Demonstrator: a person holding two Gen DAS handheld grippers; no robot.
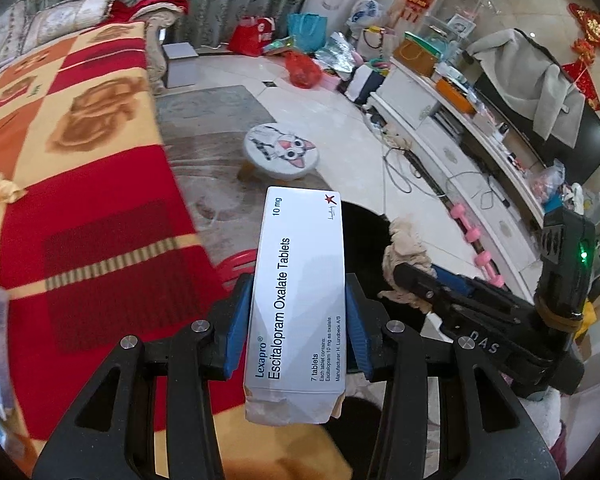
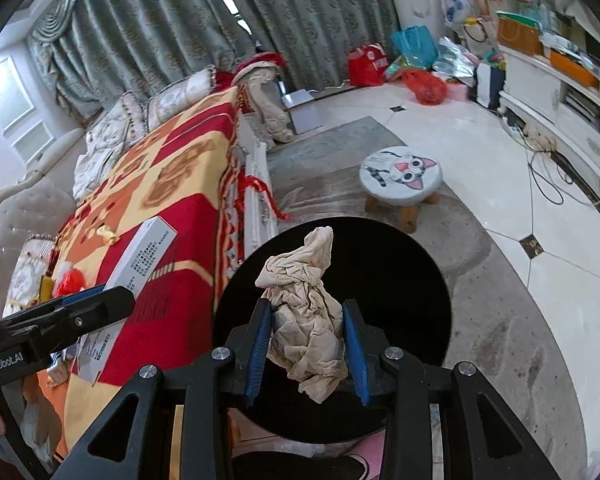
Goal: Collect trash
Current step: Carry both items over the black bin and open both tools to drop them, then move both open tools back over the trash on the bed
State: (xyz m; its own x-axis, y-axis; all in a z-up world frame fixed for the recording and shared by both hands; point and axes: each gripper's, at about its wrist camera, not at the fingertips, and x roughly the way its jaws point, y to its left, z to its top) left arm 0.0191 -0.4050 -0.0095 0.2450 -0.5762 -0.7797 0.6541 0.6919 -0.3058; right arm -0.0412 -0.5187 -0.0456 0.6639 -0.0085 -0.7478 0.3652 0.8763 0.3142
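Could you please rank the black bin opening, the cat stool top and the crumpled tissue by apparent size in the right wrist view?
1. Bin opening
2. Crumpled tissue, though it sits nearest the camera, which enlarges it
3. Cat stool top

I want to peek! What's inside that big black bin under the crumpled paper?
Only darkness shows inside the black bin. The crumpled paper in the right gripper covers part of the opening, so any contents stay hidden.

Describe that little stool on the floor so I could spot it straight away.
Start at the long sofa under its red and yellow blanket, then look across the grey rug in front of it. The stool stands at the rug's edge by the white tiles. It is low and round with short wooden legs, and only it has a cartoon cat face on top.
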